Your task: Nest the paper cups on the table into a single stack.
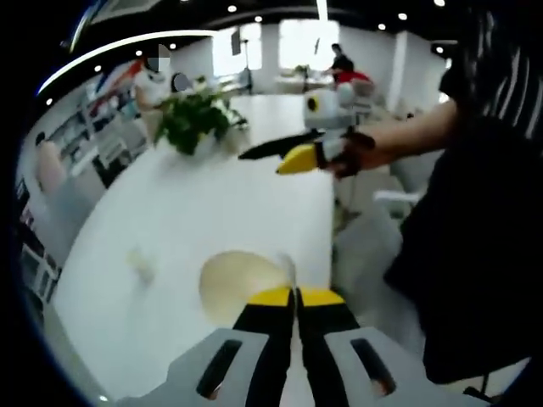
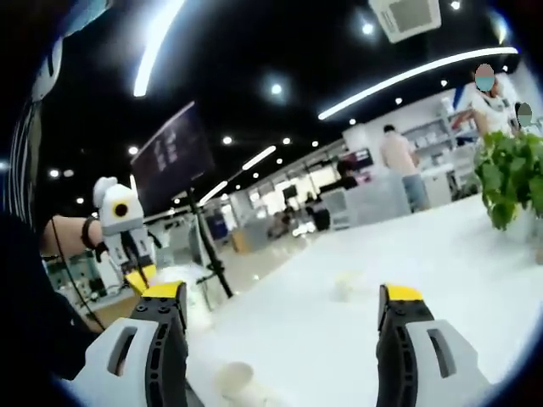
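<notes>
My left gripper (image 1: 295, 297) is shut on the rim of a pale paper cup (image 1: 242, 284), whose open mouth faces the camera above the white table (image 1: 212, 203). A small blurred cup (image 1: 142, 264) stands on the table to the left. The right gripper (image 1: 284, 155) comes in from the right, held by a hand, over the table's right edge. In the right gripper view my right gripper (image 2: 282, 297) is open with nothing between its jaws. A cup (image 2: 348, 284) stands on the table ahead of it, and another cup (image 2: 233, 377) is low near the table edge. The left gripper (image 2: 140, 278) holds its cup (image 2: 191, 292) at the left.
A potted green plant (image 1: 197, 119) (image 2: 513, 174) stands at the far part of the table. The person holding the grippers stands at the table's right edge (image 1: 475, 220). A dark screen on a tripod (image 2: 174, 157) stands beyond the table. People stand in the background.
</notes>
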The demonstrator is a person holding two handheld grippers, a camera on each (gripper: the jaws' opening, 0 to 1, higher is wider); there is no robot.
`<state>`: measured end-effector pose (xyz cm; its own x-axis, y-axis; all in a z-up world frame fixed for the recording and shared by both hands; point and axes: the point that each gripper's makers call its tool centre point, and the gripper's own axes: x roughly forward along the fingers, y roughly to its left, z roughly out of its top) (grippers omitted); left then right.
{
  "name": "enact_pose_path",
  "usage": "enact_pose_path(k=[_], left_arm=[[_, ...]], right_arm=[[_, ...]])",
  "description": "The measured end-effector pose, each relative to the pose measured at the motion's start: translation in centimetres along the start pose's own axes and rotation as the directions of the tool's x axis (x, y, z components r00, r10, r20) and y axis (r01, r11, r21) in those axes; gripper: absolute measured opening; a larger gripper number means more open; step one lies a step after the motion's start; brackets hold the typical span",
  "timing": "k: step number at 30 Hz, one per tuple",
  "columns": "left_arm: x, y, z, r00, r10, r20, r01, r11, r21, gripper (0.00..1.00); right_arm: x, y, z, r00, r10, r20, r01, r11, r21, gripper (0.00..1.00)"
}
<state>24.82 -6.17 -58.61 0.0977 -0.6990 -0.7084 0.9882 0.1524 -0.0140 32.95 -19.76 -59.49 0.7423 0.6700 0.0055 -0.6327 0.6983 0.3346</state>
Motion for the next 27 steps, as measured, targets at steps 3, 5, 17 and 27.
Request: enact_pose_path(k=[3,5,17,27], left_arm=[[-0.8,-0.4,0.7,1.0,-0.018,-0.02,0.018,1.0,0.007,0.0],[-1.3,-0.4,0.7,0.998,-0.009,-0.058,0.01,1.0,0.025,0.0],[-1.6,-0.7,0.1,0.973,0.044,-0.228,0.005,0.978,0.21,0.0],[0.6,-0.5,-2.3,0.943,0.051,-0.328,0.05,0.955,0.293,0.0]], right_arm=[[0.0,-0.2,-0.1,1.0,-0.003,0.004,0.003,1.0,0.015,0.91],[0.0,-0.2,-0.1,1.0,-0.004,0.006,0.004,1.0,0.018,0.92],[0.0,0.1,-0.8,1.0,-0.001,0.0,0.001,1.0,0.012,0.93],[-0.8,-0.2,-0.8,1.0,-0.023,-0.005,0.023,1.0,0.002,0.93]])
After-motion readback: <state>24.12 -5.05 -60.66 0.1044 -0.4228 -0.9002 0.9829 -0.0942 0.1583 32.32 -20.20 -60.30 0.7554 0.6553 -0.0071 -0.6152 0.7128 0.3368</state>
